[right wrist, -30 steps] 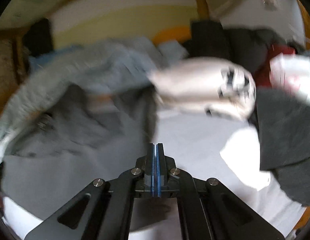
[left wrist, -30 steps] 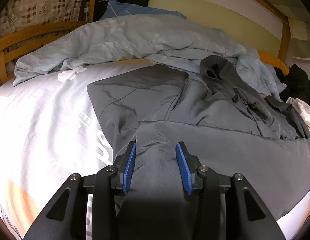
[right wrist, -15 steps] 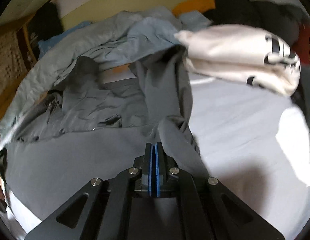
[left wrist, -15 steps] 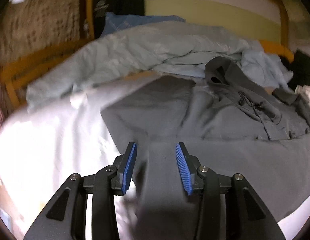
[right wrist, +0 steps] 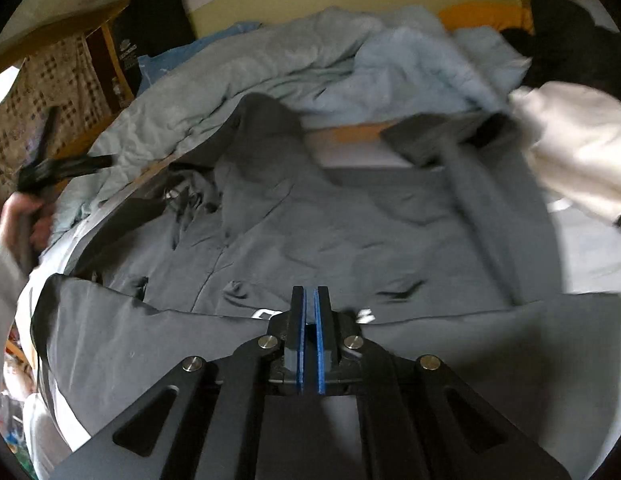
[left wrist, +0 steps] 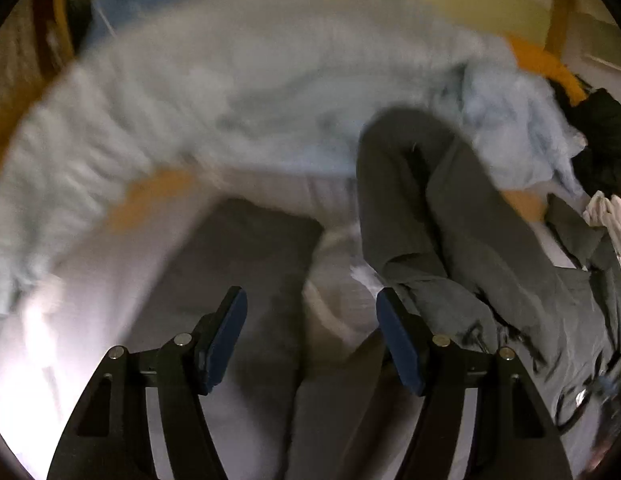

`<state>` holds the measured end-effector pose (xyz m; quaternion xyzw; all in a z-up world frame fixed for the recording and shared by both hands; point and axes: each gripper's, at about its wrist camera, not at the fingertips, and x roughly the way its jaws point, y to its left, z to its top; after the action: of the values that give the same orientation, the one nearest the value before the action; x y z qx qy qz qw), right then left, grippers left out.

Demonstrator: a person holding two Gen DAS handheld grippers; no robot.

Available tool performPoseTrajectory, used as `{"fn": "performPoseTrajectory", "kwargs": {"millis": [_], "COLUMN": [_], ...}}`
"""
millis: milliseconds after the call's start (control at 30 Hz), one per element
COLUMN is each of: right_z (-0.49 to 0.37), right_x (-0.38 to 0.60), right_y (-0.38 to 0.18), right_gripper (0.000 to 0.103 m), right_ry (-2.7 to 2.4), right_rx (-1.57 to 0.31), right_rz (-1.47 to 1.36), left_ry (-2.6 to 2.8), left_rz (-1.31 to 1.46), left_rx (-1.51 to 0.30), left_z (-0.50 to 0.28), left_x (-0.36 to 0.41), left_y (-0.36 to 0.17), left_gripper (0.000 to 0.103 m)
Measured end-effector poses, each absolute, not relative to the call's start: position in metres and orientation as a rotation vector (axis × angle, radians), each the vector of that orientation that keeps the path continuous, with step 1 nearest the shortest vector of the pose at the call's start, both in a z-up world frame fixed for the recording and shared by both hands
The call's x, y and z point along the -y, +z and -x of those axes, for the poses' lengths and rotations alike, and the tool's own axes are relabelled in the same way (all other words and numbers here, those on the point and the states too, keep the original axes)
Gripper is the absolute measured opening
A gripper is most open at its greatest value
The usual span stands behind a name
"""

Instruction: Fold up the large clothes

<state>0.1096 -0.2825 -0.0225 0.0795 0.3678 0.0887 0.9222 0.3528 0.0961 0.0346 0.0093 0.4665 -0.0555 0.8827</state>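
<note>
A dark grey hooded jacket lies spread front-up on the bed, hood toward the duvet. One sleeve runs along its right side. My right gripper is shut just over the jacket's lower part, and no cloth shows between its pads. In the blurred left wrist view the jacket lies to the right. My left gripper is open and its jaws are opening. They hang above a grey sleeve on the sheet, and the pads touch nothing. A hand holds that gripper at the far left.
A rumpled light blue duvet is heaped behind the jacket. A cream garment and dark clothes lie at the right. The white sheet spreads to the left. A wooden bed frame stands along the left.
The left gripper's jaws spread wider and let go of the grey sleeve, and it swung fast to the left of the jacket. The right gripper sank toward the jacket and stayed shut.
</note>
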Motion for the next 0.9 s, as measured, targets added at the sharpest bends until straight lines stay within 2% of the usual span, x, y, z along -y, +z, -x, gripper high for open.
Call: {"fn": "performPoseTrajectory", "kwargs": {"millis": [167,267,367,500,667,800,900], "right_z": [-0.115,-0.115,-0.114,-0.115,-0.114,-0.106,-0.092], "right_x": [0.275,0.280,0.281,0.280,0.280,0.279,0.284], "right_y": [-0.040,-0.039,-0.039,-0.037,-0.037,-0.033,-0.027], "right_gripper": [0.004,0.004,0.004,0.004,0.004,0.004,0.004], "right_ry": [0.157,0.170,0.173,0.167,0.167,0.158,0.238], "right_rx": [-0.760,-0.761,-0.762,-0.762,-0.759,-0.757,-0.754], "right_rz": [-0.124,-0.146,-0.152,-0.142,-0.146,-0.132,-0.185], "left_ry": [-0.015,0.003,0.029,0.043,-0.040,-0.208,-0.327], "left_rz": [-0.125,-0.190,-0.207,-0.253,-0.212,-0.181,-0.199], "left_rx": [-1.123,-1.143,-1.043,-0.819,-0.563,-0.440,-0.405], "left_z": [-0.414,-0.421,-0.415,-0.380,-0.315,-0.260,-0.225], "left_x": [-0.083,-0.088,-0.096,-0.106,-0.109,-0.085,-0.053], "left_y": [-0.026,-0.053,-0.037,0.023,0.127,0.195,0.208], "left_gripper": [0.066,0.069,0.007,0.005,0.005,0.005,0.005]}}
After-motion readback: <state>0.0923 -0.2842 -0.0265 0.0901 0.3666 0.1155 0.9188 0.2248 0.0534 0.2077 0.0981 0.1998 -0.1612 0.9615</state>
